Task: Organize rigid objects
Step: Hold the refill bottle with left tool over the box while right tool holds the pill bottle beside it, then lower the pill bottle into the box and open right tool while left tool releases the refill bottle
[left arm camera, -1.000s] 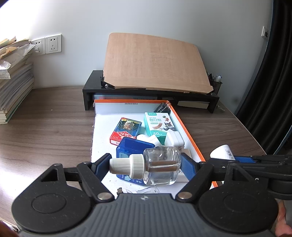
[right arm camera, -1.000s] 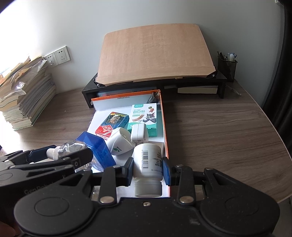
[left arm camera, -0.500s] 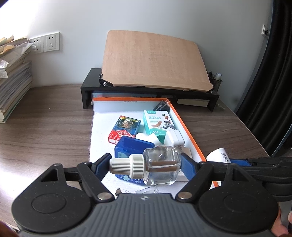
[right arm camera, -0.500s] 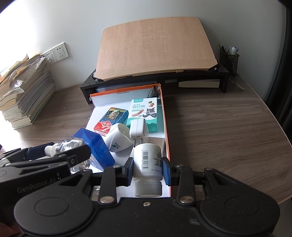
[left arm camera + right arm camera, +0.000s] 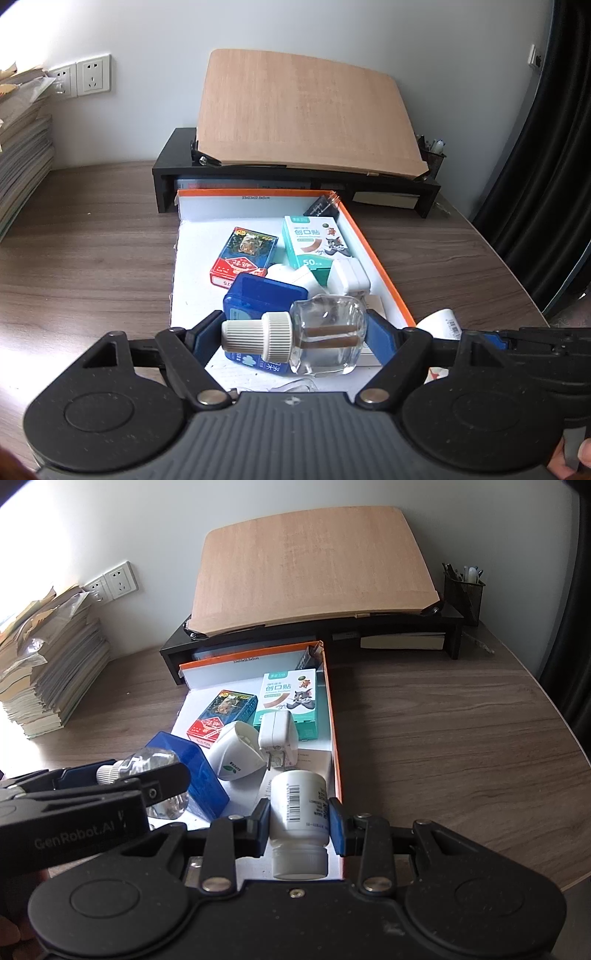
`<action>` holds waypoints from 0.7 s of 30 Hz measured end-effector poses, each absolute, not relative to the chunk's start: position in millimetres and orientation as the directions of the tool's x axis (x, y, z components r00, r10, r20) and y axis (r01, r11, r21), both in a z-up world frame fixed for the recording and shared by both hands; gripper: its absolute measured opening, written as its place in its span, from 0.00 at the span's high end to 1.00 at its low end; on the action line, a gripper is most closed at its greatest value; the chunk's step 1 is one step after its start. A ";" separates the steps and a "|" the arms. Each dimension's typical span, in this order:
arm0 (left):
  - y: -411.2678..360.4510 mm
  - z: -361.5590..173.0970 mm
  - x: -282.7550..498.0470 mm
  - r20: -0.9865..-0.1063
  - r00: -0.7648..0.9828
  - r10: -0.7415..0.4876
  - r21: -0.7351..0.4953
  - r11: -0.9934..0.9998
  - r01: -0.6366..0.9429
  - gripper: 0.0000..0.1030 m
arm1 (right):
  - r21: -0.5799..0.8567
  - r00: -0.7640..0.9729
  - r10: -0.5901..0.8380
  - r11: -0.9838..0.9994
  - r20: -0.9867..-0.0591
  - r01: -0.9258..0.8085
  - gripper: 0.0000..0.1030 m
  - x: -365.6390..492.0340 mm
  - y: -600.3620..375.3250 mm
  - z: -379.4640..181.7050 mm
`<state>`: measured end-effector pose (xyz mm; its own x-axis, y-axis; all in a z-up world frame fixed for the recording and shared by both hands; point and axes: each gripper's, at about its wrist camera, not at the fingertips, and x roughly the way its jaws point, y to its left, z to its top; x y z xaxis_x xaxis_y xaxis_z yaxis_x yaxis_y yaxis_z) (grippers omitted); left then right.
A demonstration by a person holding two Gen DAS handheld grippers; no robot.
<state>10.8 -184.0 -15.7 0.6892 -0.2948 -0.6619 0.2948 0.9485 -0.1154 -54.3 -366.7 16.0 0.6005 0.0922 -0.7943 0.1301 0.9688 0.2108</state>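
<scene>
Nearest you, your left gripper (image 5: 295,332) is clamped on a clear glass bottle (image 5: 325,338) lying sideways with its ribbed white cap to the left, held above the near end of the orange-rimmed white tray (image 5: 373,254); your right gripper (image 5: 299,821) is clenched on a white pill bottle (image 5: 299,808), cap toward you, at the tray's near right corner. Farther in lie a blue box (image 5: 264,295), a white plug adapter (image 5: 277,734), a card pack (image 5: 245,254) and a plaster box (image 5: 314,236). Beyond the tray stands a black riser (image 5: 295,177) bearing a tilted wooden board (image 5: 306,110).
</scene>
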 end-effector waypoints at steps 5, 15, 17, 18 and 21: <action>-184.9 -16.2 14.4 -0.667 0.680 -0.304 -0.112 0.944 0.311 0.21 | 0.216 0.599 0.095 0.967 -0.795 0.133 0.61 -53.1 -366.8 15.2; -180.1 -18.5 18.1 -0.676 0.670 -0.307 -0.118 0.942 0.313 0.21 | 0.236 0.587 0.124 0.964 -0.800 0.118 0.50 -48.9 -364.7 9.3; -179.6 -18.0 17.9 -0.674 0.674 -0.302 -0.113 0.944 0.310 0.21 | 0.233 0.593 0.118 0.965 -0.797 0.122 0.50 -50.3 -366.2 10.6; -179.8 -17.8 17.6 -0.674 0.675 -0.302 -0.111 0.944 0.311 0.21 | 0.232 0.595 0.113 0.965 -0.796 0.126 0.50 -50.7 -367.9 11.4; -183.0 -18.2 16.7 -0.674 0.673 -0.306 -0.105 0.941 0.323 0.21 | 0.229 0.613 0.087 0.961 -0.785 0.157 0.50 -53.8 -375.7 15.9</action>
